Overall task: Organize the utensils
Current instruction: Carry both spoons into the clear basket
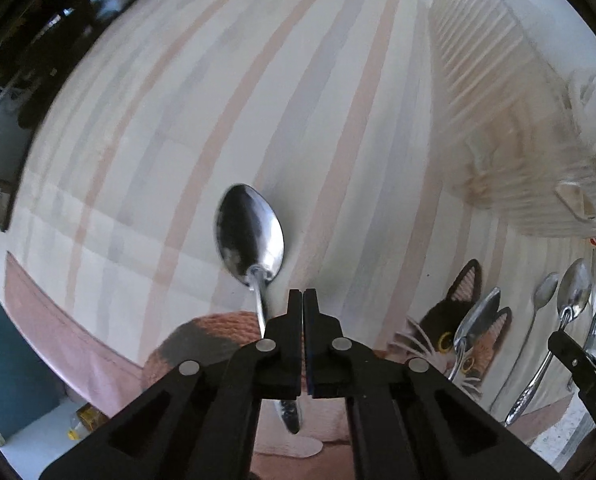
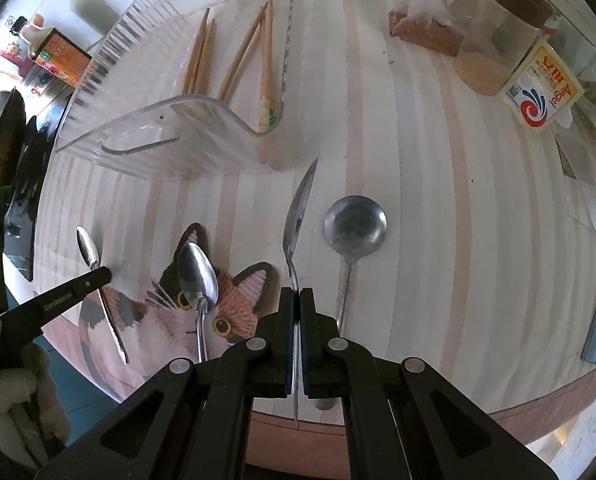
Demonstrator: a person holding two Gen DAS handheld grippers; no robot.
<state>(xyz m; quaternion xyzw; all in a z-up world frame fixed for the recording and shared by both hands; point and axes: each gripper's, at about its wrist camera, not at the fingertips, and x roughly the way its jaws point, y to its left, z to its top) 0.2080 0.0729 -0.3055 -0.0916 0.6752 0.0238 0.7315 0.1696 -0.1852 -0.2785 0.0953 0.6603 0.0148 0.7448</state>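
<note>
Between right tool (image 2: 296, 294) pads, spoon (image 2: 296, 216) edge-on

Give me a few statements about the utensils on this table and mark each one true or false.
1. The right hand-held gripper is closed on a spoon by its handle. True.
2. The clear tray holds forks. False: it holds chopsticks.
3. A round spoon lies on the striped cloth beside the held one. True.
4. The cloth shows a dog. False: it shows a cat.
</note>
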